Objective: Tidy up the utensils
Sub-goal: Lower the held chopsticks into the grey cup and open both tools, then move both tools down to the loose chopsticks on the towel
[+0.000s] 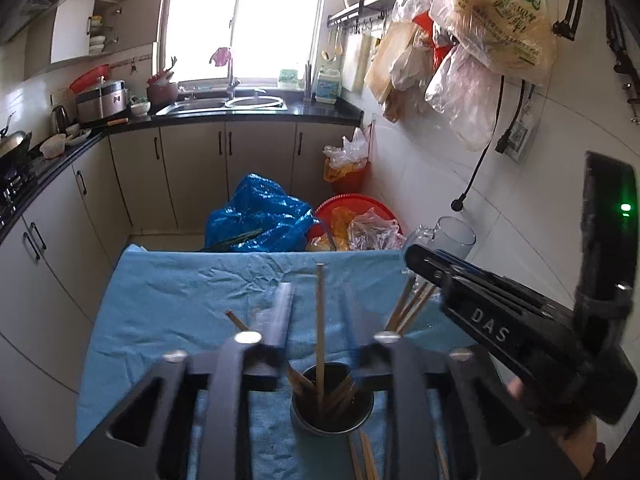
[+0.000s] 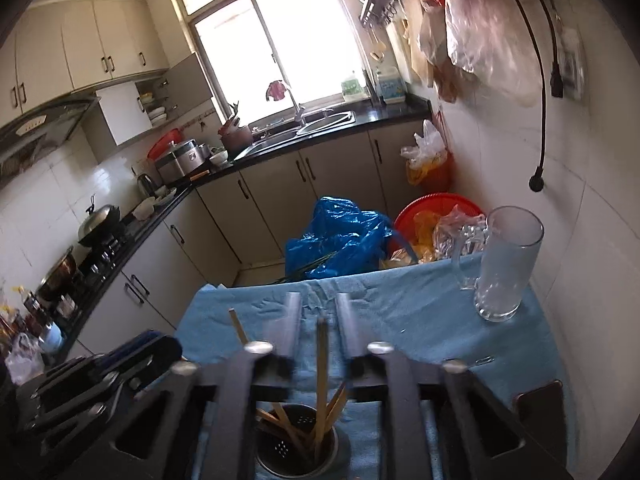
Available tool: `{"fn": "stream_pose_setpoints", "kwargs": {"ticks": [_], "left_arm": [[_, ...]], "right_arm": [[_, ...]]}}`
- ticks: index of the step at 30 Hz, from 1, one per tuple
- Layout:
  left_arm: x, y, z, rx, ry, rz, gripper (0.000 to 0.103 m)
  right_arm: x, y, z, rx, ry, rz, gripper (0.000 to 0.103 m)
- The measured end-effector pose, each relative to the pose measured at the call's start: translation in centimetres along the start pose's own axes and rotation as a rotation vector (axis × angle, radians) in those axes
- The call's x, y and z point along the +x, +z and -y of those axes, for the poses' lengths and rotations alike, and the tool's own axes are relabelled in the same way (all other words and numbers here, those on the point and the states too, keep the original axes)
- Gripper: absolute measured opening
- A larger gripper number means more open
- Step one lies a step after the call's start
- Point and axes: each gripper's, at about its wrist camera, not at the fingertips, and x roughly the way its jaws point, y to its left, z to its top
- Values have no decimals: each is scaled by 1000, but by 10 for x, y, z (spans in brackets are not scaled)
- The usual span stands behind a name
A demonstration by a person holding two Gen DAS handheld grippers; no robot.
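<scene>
Lower centre of both views: wooden chopsticks stand splayed in a perforated metal holder on the blue cloth, and one upright stick rises between the parted fingers of my left gripper and of my right gripper, pads not pressing it. To do the step well, I judge I should centre a single stick between the pads, close squarely and lift straight so its neighbours stay put. The fingers are blurred, the holder is cut by the frame edge, loose chopsticks at the bottom run out of view, and the empty glass mug stands at right.
</scene>
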Motion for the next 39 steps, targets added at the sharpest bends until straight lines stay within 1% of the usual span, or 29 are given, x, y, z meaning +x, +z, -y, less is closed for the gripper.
{"fn": "stream_pose_setpoints", "kwargs": {"ticks": [1, 2, 7, 9, 12, 14, 16, 18, 20, 23, 25, 28, 29, 30, 31, 32, 33, 36, 39], "left_arm": [[-4, 1, -1, -1, 0, 6, 32], [-10, 0, -2, -1, -4, 13, 32], [-40, -10, -11, -34, -26, 27, 33], [-55, -18, -14, -47, -35, 35, 36], [-76, -37, -15, -44, -39, 43, 38], [-89, -57, -16, -28, -30, 41, 40], [-96, -76, -16, -9, -17, 27, 45], [-97, -97, -16, 0, -8, -3, 47], [-93, -119, -18, 3, -8, -56, 47], [-83, -147, -21, -1, 5, -119, 47], [-74, -168, -19, 8, 6, -163, 47], [-52, -195, -9, 21, -23, -241, 47], [-40, -207, -4, 26, -43, -279, 46], [-32, -214, -1, 28, -53, -304, 40], [-24, -221, 3, 29, -61, -330, 36], [-14, -227, 9, 32, -72, -359, 30], [-4, -230, 14, 35, -81, -381, 29], [18, -241, 26, 50, -78, -411, 29], [38, -242, 34, 50, -70, -440, 29]], "right_arm": [[-2, 0, 0, 1, -1, 10, 41], [-4, -1, 0, 0, -3, 17, 42], [-32, -2, 2, 5, 12, 32, 43], [-47, -4, 1, -4, 18, 36, 49], [-70, -14, 0, -24, 26, 31, 55], [-83, -24, 1, -43, 25, 19, 58], [-95, -38, 4, -66, 20, -8, 62], [-105, -58, 11, -89, 4, -54, 65], [-109, -76, 22, -101, -18, -97, 65], [-113, -107, 41, -124, -61, -190, 67], [-111, -134, 57, -143, -96, -268, 67], [-103, -175, 80, -149, -125, -368, 67], [-100, -186, 86, -144, -127, -390, 67], [-96, -202, 94, -128, -124, -417, 65], [-93, -213, 100, -112, -119, -429, 62], [-91, -220, 103, -100, -114, -438, 55], [-88, -229, 106, -90, -110, -449, 51], [-79, -244, 108, -88, -115, -444, 49], [-73, -252, 109, -77, -111, -433, 49]]}}
